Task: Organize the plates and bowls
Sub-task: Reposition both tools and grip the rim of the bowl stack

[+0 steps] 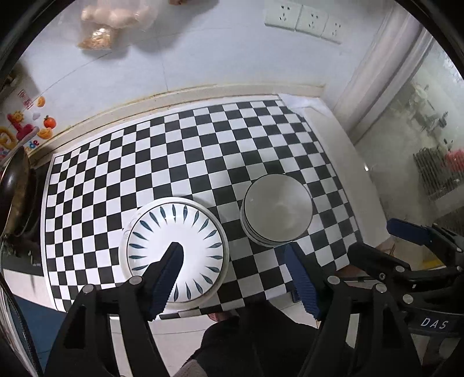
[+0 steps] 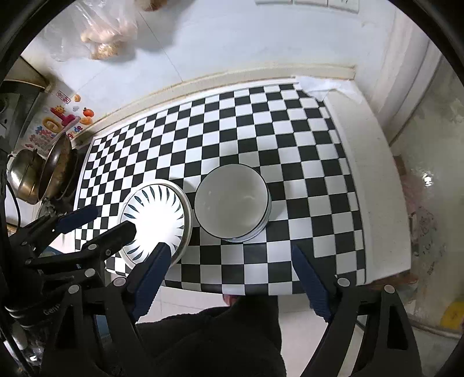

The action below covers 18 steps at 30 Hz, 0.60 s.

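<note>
A stack of white plates (image 1: 200, 226) topped by one with blue leaf marks sits near the front edge of the checkered mat (image 1: 179, 150); it also shows in the right wrist view (image 2: 162, 214). To its right stands a stack of plain white bowls (image 1: 277, 207), also in the right wrist view (image 2: 230, 200). My left gripper (image 1: 235, 255) is open and empty above the front of the mat, between the two stacks. My right gripper (image 2: 229, 252) is open and empty, just in front of the bowls. The left gripper shows at the left of the right wrist view (image 2: 113, 220).
A dark wok (image 2: 59, 168) and a steel pot (image 2: 24, 174) stand left of the mat. Plastic bags of food (image 1: 116, 20) hang on the tiled wall, with sockets (image 1: 304, 20) beside them. The white counter (image 2: 374, 185) ends at the right.
</note>
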Motion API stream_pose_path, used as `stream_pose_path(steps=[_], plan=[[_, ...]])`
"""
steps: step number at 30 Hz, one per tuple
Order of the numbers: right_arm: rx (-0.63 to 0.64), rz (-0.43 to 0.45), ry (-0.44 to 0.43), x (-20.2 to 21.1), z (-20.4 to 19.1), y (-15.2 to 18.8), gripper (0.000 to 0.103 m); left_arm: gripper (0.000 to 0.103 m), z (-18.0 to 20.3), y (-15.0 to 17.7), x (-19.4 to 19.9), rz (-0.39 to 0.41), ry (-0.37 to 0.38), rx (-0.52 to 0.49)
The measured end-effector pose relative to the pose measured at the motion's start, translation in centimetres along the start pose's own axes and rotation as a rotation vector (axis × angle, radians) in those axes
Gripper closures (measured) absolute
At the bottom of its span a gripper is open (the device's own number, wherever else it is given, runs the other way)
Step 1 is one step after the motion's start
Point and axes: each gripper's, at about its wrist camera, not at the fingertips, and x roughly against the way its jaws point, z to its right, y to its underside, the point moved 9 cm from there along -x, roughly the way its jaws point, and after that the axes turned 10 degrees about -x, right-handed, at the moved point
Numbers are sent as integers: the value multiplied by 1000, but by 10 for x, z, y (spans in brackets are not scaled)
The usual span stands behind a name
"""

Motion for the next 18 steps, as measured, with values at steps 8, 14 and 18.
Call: stream_pose_path(steps=[8,14,18], plan=[[-15,103,7,51,-3,12,14,32,1,12,44,80,-36,25],[-9,155,22,80,-6,19,14,32,1,17,64,116,-45,34],[-7,165,23,88,-7,22,14,32,4,18,68,123,-40,38]])
